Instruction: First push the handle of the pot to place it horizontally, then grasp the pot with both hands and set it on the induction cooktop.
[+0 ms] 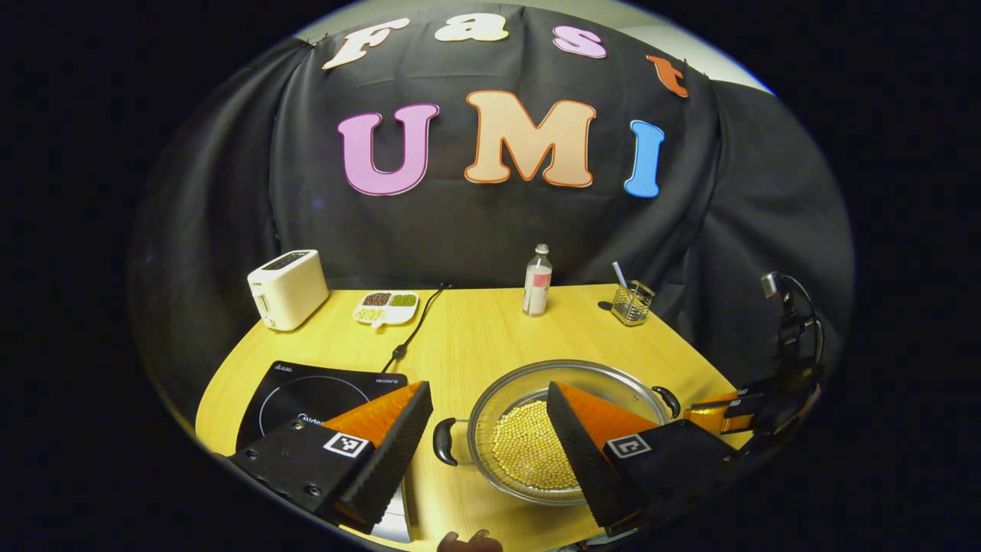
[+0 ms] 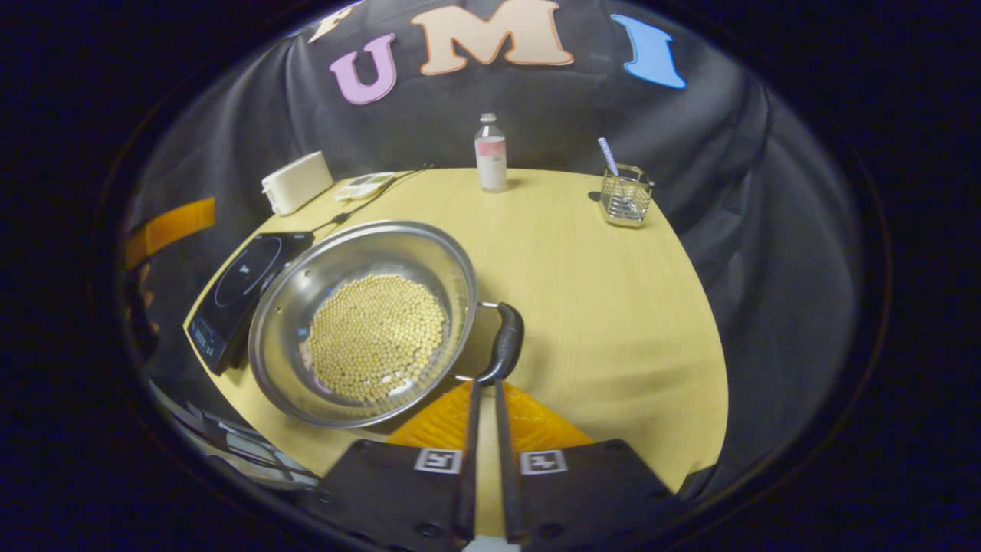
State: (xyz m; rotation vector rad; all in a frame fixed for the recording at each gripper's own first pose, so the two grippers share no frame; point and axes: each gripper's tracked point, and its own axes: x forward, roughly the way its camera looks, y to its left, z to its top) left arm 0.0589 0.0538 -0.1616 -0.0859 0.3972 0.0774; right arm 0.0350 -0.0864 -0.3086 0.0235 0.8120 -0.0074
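Note:
A steel pot (image 1: pixel 506 383) filled with yellow beans stands on the wooden table, right of the black induction cooktop (image 1: pixel 306 395). It has a black side handle on its left (image 1: pixel 444 441) and another on its right (image 1: pixel 668 399). My left gripper (image 1: pixel 489 385) hovers open over the pot's left half, one finger above the cooktop and one above the beans. In the right gripper view the pot (image 2: pixel 337 253) sits left of centre. My right gripper (image 2: pixel 485 382) is shut, its tips touching the near end of the right handle (image 2: pixel 507 337). The same gripper (image 1: pixel 728 410) appears beside the pot.
At the table's back stand a white toaster (image 1: pixel 287 289), a divided dish of grains (image 1: pixel 385 307), a small bottle (image 1: pixel 537 281) and a wire holder with a straw (image 1: pixel 632 303). A black cable (image 1: pixel 418 326) runs to the cooktop. Bare tabletop (image 2: pixel 613 307) lies right of the pot.

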